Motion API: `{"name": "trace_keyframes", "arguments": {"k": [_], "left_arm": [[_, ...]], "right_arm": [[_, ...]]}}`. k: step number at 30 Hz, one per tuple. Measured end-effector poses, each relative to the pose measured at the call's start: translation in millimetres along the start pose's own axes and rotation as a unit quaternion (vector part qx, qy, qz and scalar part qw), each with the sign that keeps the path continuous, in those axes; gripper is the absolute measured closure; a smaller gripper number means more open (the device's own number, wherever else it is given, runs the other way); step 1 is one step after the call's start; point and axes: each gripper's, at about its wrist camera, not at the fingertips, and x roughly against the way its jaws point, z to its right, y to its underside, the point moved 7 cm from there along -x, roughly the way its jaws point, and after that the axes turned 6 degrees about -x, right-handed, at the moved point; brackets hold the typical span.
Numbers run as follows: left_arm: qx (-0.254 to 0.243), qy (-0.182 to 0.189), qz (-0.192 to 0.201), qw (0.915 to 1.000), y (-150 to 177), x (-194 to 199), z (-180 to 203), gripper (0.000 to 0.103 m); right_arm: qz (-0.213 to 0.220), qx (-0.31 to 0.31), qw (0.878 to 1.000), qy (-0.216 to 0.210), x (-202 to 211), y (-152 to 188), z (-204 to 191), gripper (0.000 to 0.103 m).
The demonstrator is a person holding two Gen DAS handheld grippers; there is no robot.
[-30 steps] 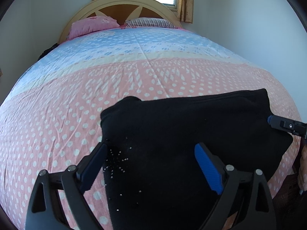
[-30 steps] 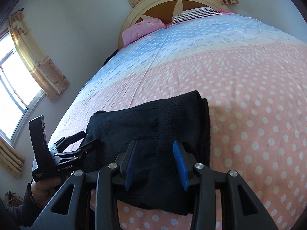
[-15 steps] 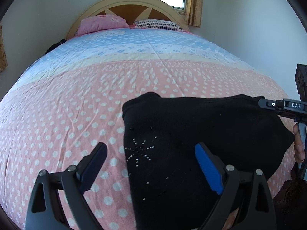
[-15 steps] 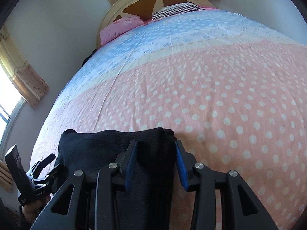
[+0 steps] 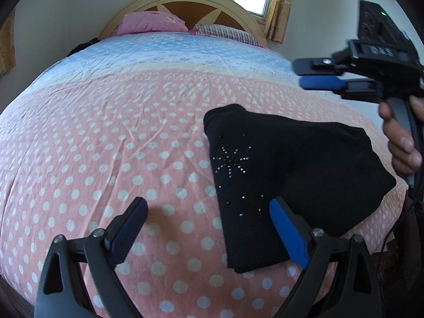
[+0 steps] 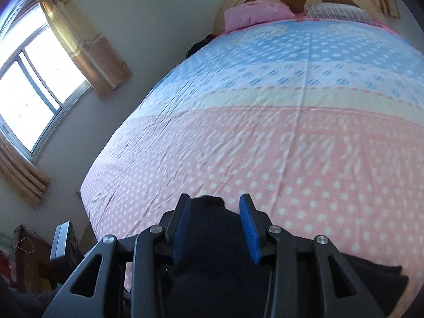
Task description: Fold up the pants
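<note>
Bed (image 5: 106, 137) with a pink, polka-dotted cover beneath a curved headboard (image 5: 185, 2). Folded black pants (image 5: 291, 164) lie on the cover, under and ahead of the right-hand finger of the left gripper (image 5: 209, 220), whose jaws are spread wide and empty. The right gripper (image 5: 304, 74) hangs above the pants' far side, jaws partly apart, gripping nothing; its own view shows the pants (image 6: 220, 265) below its fingers.
</note>
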Motion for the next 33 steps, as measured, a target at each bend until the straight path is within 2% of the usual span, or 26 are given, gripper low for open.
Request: {"name": "trace_keyframes", "arguments": {"k": [3,7,9,10,12,15,19,24,27,29,30,31,33], "left_arm": [[0.013,0.0,0.01,0.9999,1.3,7.0,-7.4,0.007],[0.007,0.004,0.002,1.0,7.8,1.6,-8.2,0.007],[-0.01,-0.003,0.0,0.9999,7.5,0.4,-4.6,0.005],[-0.016,-0.005,-0.001,0.9999,8.1,-0.2,-2.9,0.004],[-0.022,-0.002,0.001,0.9998,8.6,-1.2,-1.0,0.003],[-0.026,0.001,0.001,0.9997,9.4,-1.0,-1.6,0.0],[-0.024,0.001,0.003,0.9997,9.0,-1.1,-1.2,0.0],[-0.026,-0.002,0.006,0.9996,9.2,-4.8,-0.5,0.0],[-0.029,-0.003,0.007,0.9996,9.8,-5.3,0.7,0.0],[-0.027,-0.003,0.009,0.9996,10.0,-5.4,0.8,0.0],[-0.025,-0.002,0.009,0.9996,10.2,-5.7,0.3,0.0],[-0.021,-0.001,0.01,0.9997,9.8,-4.8,-0.4,0.0],[-0.01,-0.001,0.012,0.9999,7.4,-0.7,-4.6,0.0]], "right_arm": [[-0.059,0.008,0.998,-0.018,-44.1,-8.1,-18.5,0.063],[-0.168,0.032,0.985,0.0,-98.9,3.8,-27.4,0.063],[-0.198,0.046,0.979,0.02,-113.2,12.2,-26.7,0.063],[-0.202,0.05,0.978,0.022,-114.6,16.1,-25.9,0.067],[-0.202,0.064,0.977,0.033,-117.6,16.5,-25.6,0.085],[-0.187,0.087,0.976,0.061,-120.8,15.0,-29.9,0.094],[-0.175,0.09,0.975,0.098,-136.6,12.5,-25.8,0.096],[-0.159,0.078,0.98,0.093,-142.9,11.5,-20.3,0.096],[-0.142,0.089,0.983,0.082,-130.6,12.4,-25.5,0.094],[-0.125,0.073,0.987,0.066,-110.7,11.3,-25.3,0.084],[-0.107,0.066,0.99,0.059,-96.1,9.6,-22.5,0.068],[-0.09,0.062,0.992,0.056,-81.5,8.6,-19.4,0.058],[-0.06,0.045,0.996,0.043,-46.7,10.2,-6.9,0.058]]}}
